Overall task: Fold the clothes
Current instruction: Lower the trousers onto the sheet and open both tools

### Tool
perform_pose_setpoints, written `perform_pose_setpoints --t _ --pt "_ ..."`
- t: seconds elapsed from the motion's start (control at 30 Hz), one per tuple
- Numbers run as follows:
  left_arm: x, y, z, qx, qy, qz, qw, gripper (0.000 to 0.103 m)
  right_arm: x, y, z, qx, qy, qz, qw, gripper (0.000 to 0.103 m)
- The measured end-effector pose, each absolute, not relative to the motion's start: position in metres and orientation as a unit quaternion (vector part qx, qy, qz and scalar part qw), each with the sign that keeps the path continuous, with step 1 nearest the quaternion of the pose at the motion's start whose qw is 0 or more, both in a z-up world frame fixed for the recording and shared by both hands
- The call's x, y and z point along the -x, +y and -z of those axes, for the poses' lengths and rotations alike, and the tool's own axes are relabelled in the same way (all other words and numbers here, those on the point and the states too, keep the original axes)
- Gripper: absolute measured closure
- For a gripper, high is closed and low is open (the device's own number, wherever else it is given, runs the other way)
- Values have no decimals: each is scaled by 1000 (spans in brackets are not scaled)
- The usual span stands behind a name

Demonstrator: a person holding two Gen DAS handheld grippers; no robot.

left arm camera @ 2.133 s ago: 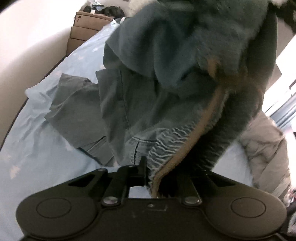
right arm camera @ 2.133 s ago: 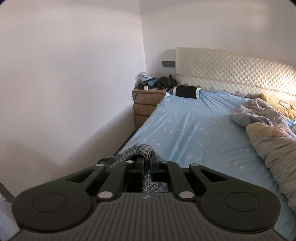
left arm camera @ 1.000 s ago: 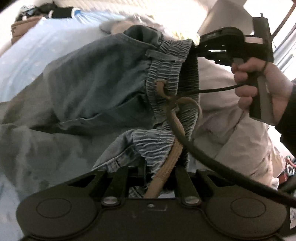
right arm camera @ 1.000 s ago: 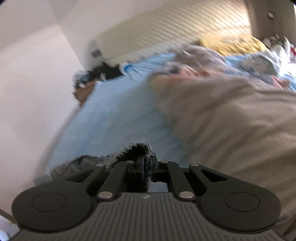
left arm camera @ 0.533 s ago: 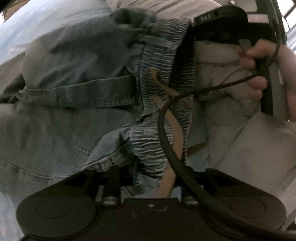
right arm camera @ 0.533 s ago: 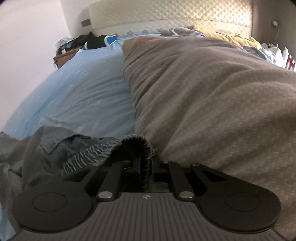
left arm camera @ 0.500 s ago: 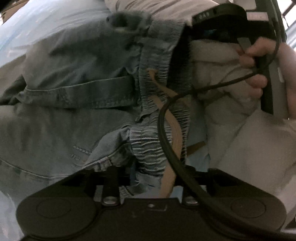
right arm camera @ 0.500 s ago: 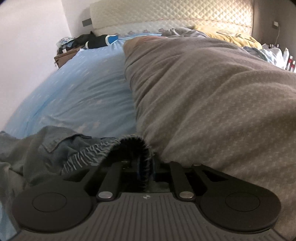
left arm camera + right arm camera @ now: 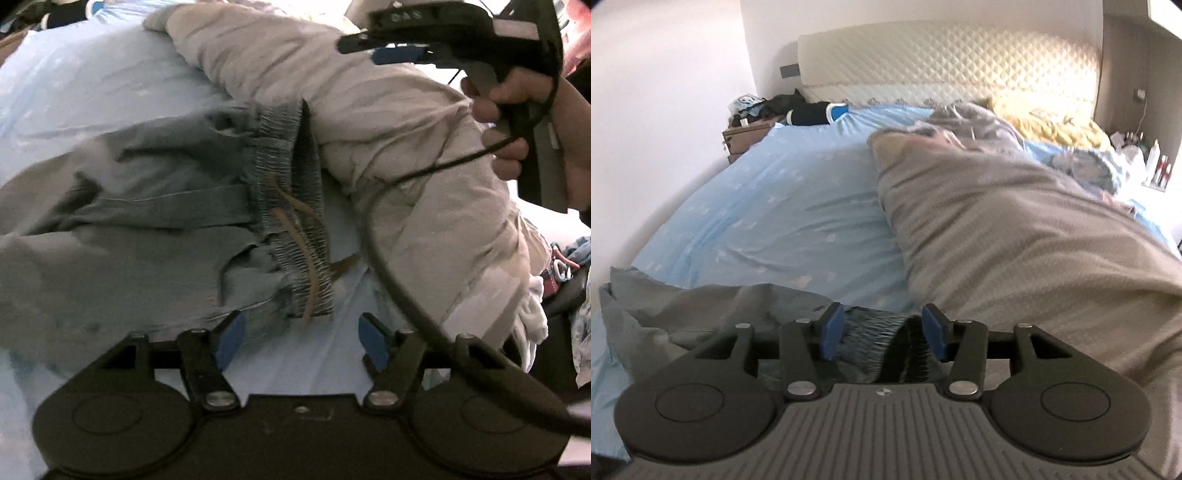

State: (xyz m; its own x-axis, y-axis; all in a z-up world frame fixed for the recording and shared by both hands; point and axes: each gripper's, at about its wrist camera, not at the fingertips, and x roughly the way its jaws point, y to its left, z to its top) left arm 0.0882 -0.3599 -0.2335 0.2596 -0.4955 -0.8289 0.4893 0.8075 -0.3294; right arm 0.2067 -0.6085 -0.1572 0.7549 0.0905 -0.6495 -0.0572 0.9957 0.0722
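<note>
I have both tools over the bed (image 9: 798, 221), and the jeans (image 9: 129, 229) lie spread on its blue sheet, legs running off to the left in the left wrist view, the gathered waistband (image 9: 295, 206) toward the grey duvet (image 9: 406, 155). My left tool (image 9: 297, 338) is letting go: its jaws are opening, the blue pads (image 9: 229, 339) stand well apart, and neither presses on cloth. The waistband's near corner lies just ahead of the gap, with bare sheet between the pads. A tan drawstring (image 9: 312, 280) trails across the waistband and off its edge onto the sheet. In that same view I see my right tool (image 9: 399, 40) up by the duvet, gripped in my right hand (image 9: 535, 122), its black cable (image 9: 388, 266) looping down across the frame. From the right wrist camera, the right tool (image 9: 882, 332) is also opening; the far end of the waistband (image 9: 879, 339) sits bunched between its pads (image 9: 831, 330), and I read it as released, the cloth lying loose rather than pinched. Beyond it the duvet (image 9: 1015, 240) fills the right side of the bed, with the quilted headboard (image 9: 945, 62) and a nightstand (image 9: 746, 136) behind.
</note>
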Motion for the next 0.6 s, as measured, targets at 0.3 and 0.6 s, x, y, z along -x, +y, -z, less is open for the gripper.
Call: perform_pose_setpoints --t 0.3,0.6 --pt "-41 -261 154 14 456 337 824 37 -178 -514 128 4 320 7 947 54" --pt "0 -151 104 27 408 321 854 34 -157 -415 133 -28 318 25 947 55"
